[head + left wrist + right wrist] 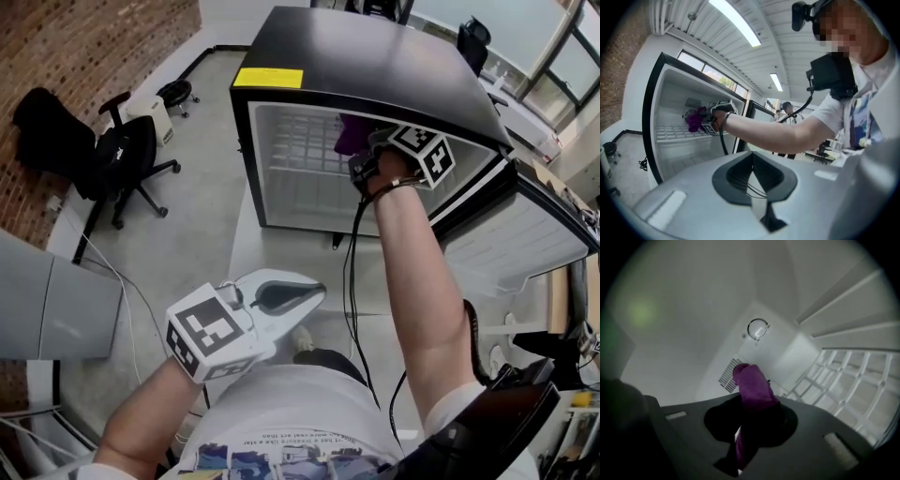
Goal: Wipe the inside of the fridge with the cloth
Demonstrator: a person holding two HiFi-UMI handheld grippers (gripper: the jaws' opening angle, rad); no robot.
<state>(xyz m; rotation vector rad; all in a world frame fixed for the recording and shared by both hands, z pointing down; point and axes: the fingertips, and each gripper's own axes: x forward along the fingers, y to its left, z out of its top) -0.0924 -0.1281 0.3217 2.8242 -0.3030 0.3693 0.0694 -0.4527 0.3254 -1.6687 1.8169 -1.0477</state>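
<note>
Right tongs (747, 422) hold purple cloth (753, 384) inside fridge (375, 75).

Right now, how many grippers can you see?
2. The left gripper is shut on nothing, held low outside the fridge. The right gripper is inside the fridge, shut on the purple cloth. No others show.

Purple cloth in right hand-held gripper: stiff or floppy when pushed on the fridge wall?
Probably floppy: the cloth bunches in a rounded wad beyond the right hand-held gripper. Likely light, unlikely to slip: it looks plush and is pinched.
</note>
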